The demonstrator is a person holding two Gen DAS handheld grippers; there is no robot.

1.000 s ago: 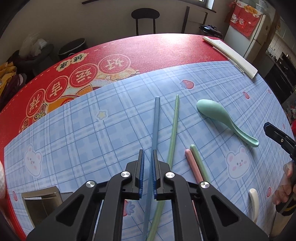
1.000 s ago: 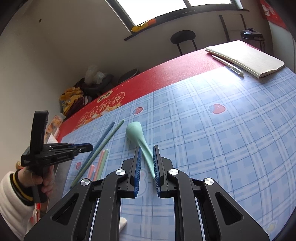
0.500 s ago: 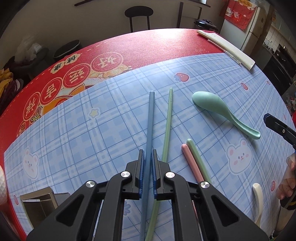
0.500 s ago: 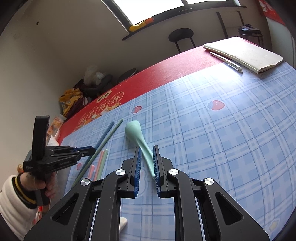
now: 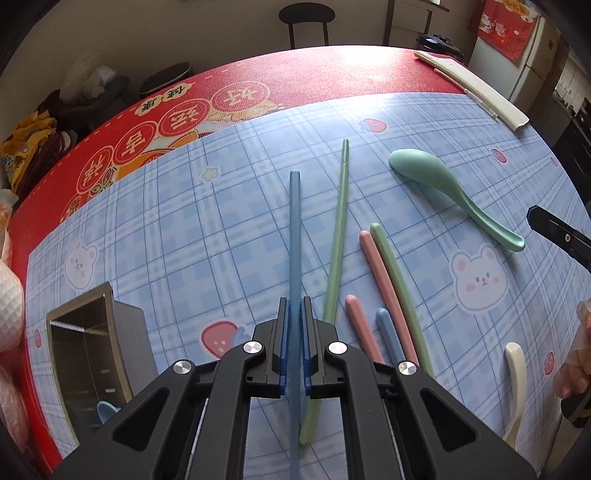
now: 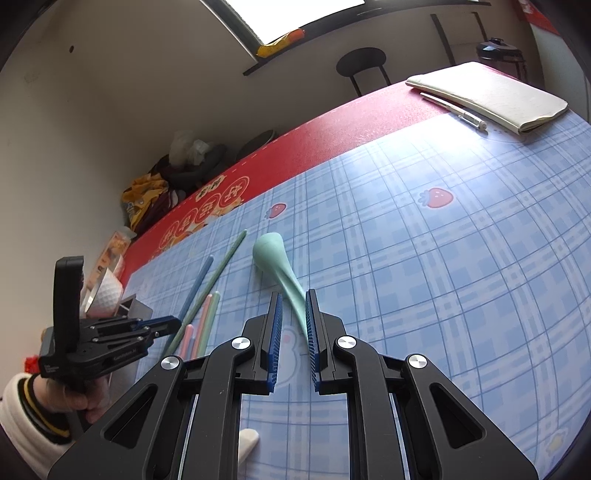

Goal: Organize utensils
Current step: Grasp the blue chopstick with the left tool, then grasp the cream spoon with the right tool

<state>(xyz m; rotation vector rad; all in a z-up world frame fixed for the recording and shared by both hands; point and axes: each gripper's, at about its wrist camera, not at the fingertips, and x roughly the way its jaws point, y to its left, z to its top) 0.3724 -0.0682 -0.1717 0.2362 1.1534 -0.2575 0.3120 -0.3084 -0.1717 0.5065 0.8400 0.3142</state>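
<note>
My left gripper (image 5: 294, 310) is shut on a long blue chopstick (image 5: 294, 236) that points away from me over the blue checked mat. A green chopstick (image 5: 338, 236) lies just right of it. Pink (image 5: 380, 280), green (image 5: 397, 280), short pink (image 5: 360, 325) and blue (image 5: 388, 332) chopstick ends lie further right. A teal spoon (image 5: 443, 188) lies at the right; in the right wrist view (image 6: 275, 258) its handle runs between the fingers of my right gripper (image 6: 294, 306), which is open. A cream spoon (image 5: 515, 384) lies near the front right.
A metal utensil box (image 5: 88, 347) stands at the left with a blue spoon inside. A white notebook (image 6: 491, 94) and a pen (image 6: 454, 110) lie at the table's far edge. The red tablecloth (image 5: 295, 77) borders the mat. A chair (image 5: 306, 20) stands beyond the table.
My left gripper has lifted the blue chopstick and drawn back, bringing the metal box and more chopstick ends into view. My right gripper has opened a little wider around the spoon handle.
</note>
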